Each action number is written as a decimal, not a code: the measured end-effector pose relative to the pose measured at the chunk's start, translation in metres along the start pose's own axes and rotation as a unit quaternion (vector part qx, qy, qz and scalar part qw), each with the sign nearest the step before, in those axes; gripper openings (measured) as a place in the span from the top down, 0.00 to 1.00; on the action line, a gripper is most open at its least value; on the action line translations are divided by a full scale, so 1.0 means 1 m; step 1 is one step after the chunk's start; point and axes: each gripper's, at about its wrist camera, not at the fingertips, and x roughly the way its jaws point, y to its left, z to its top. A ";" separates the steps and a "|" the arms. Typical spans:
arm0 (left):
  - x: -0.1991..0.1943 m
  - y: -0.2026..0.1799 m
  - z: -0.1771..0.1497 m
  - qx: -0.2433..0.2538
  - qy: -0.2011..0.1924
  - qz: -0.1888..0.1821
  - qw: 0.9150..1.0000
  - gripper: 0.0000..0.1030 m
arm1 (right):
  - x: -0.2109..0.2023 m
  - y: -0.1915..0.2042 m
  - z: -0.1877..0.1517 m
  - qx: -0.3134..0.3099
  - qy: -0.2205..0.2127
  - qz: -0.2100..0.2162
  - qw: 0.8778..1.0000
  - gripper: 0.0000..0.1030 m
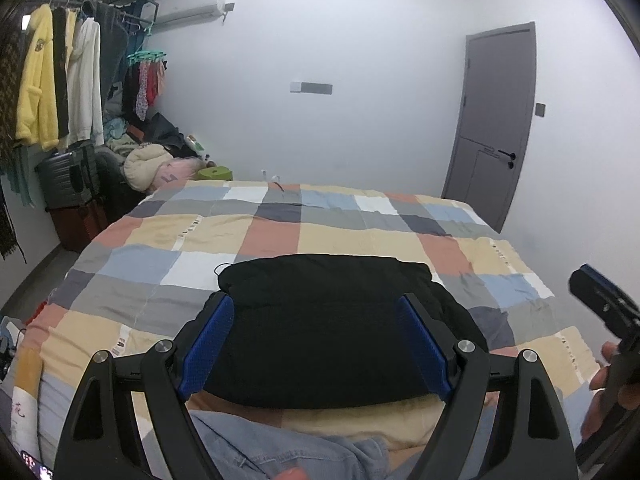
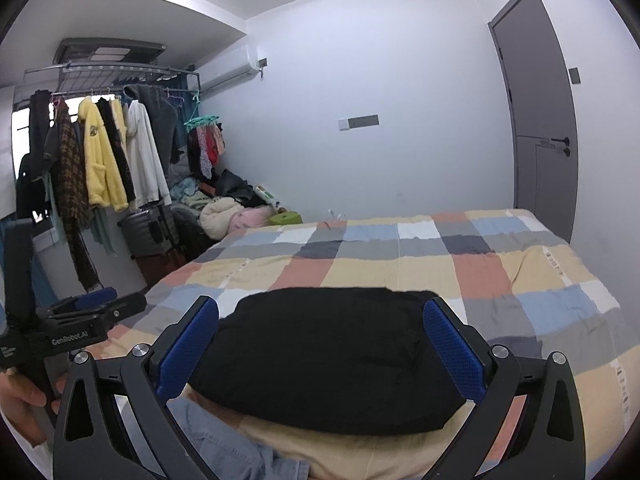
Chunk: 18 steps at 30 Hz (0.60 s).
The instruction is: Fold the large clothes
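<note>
The left gripper (image 1: pixel 316 320) and right gripper (image 2: pixel 320 328) both hang with fingers spread wide, holding nothing. Just beyond them, framed between the fingers and apart from them, a folded black garment (image 1: pixel 320 320) lies on the bed's checkered quilt (image 1: pixel 360 236).

checked bed (image 1: pixel 168 236), clothes rack (image 2: pixel 112 76), grey door (image 1: pixel 496 120)
</note>
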 end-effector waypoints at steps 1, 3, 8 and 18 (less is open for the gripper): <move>-0.001 0.000 -0.001 0.001 0.000 0.003 1.000 0.18 | -0.001 0.001 -0.003 0.000 0.004 0.000 1.000 0.00; -0.003 0.000 -0.006 0.003 0.001 0.010 1.000 0.18 | -0.003 0.004 -0.009 -0.002 0.010 -0.001 1.000 0.00; -0.004 0.002 -0.022 -0.007 0.017 0.001 1.000 0.18 | -0.010 0.010 -0.021 -0.009 0.018 -0.008 1.000 0.00; 0.010 -0.001 -0.056 0.000 0.068 0.009 0.998 0.18 | -0.009 0.011 -0.045 -0.004 0.046 -0.015 0.999 0.00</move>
